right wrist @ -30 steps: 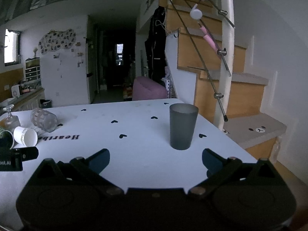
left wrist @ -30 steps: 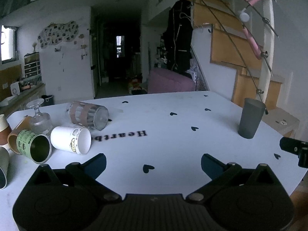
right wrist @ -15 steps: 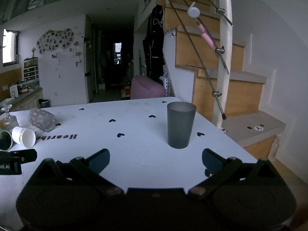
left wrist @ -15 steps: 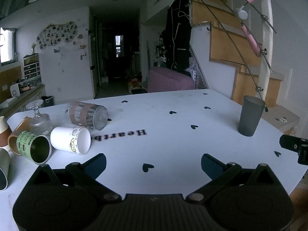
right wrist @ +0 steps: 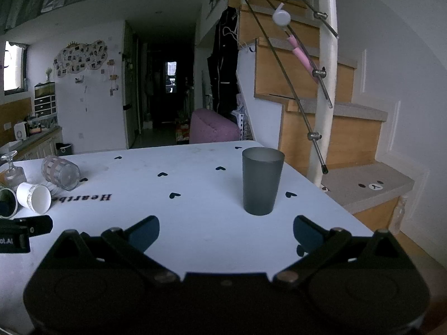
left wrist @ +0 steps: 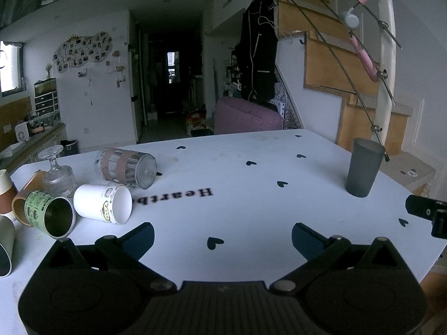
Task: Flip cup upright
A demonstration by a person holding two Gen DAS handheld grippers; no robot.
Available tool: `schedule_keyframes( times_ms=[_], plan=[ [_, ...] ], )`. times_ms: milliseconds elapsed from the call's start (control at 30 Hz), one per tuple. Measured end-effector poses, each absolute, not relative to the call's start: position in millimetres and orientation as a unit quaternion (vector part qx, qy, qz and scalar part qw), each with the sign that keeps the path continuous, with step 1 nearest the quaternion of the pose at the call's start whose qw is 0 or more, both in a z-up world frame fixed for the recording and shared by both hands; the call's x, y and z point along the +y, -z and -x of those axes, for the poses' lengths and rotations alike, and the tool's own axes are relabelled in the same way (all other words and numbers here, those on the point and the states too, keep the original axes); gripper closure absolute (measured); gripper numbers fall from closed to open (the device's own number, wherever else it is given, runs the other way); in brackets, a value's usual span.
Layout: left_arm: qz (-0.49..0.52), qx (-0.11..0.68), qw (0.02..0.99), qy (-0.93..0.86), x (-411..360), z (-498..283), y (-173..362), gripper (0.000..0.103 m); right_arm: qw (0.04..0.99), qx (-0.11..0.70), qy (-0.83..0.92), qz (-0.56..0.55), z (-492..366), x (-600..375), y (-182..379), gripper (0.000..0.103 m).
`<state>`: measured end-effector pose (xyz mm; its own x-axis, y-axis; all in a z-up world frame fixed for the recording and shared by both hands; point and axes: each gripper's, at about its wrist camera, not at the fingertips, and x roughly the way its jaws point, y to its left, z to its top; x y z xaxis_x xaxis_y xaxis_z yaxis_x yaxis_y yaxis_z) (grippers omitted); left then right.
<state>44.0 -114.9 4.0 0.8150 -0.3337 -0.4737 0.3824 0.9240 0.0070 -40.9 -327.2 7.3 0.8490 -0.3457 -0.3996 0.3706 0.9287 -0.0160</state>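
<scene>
A dark grey cup (right wrist: 262, 181) stands upright near the table's right edge, just ahead of my open, empty right gripper (right wrist: 226, 230); it also shows in the left wrist view (left wrist: 362, 170). My left gripper (left wrist: 222, 237) is open and empty over the table's near side. To its front left several cups lie on their sides: a white cup (left wrist: 104, 203), a green tin cup (left wrist: 50, 216) and a clear glass with pink bands (left wrist: 127, 167).
An upturned stemmed glass (left wrist: 57, 171) and paper cups (left wrist: 7, 192) crowd the left edge. The white table (left wrist: 237, 184) has heart prints and lettering. A stair post and railing (right wrist: 325, 83) rise past the right edge.
Both grippers have drawn back and lifted slightly; the grey cup sits a little farther off in both views. No cup has moved.
</scene>
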Motion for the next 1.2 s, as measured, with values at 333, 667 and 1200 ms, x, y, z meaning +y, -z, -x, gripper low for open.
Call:
schedule_keyframes(
  times_ms=[333,667,1200],
  plan=[
    [-0.053,0.239,0.951,0.189,-115.3,-43.2,-2.9,0.000,0.960,0.203,0.189,-0.033,42.3,-329.5,-7.2,0.000],
    [-0.053,0.238,0.951,0.188,-115.6,-42.6,-2.6,0.000,0.960,0.203,0.189,-0.033,42.2,-329.3,-7.0,0.000],
    [-0.053,0.240,0.951,0.188,-115.2,-42.2,-1.8,0.000,0.959,0.207,0.190,-0.031,40.9,-328.8,-4.9,0.000]
  ],
)
